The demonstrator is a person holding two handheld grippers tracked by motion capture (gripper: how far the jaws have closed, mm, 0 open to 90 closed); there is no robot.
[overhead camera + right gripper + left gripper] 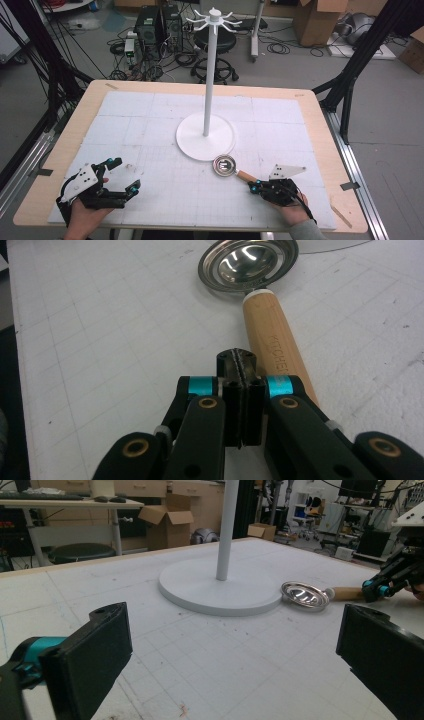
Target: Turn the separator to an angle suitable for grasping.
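Across the worktop (pixel 150 105) I see the white stand (pixel 205 136) at centre, a wooden-handled metal scoop (pixel 231 168) touching its base; my left hand-held gripper (pixel 121 176) rests with jaws wide apart, my right hand-held gripper (pixel 255 186) pressed together, empty, just beside the scoop's handle

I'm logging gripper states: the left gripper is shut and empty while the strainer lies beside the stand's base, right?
Not quite: the left gripper is open, its jaws wide apart in the left gripper view. It is empty, and the strainer lies beside the stand's base.
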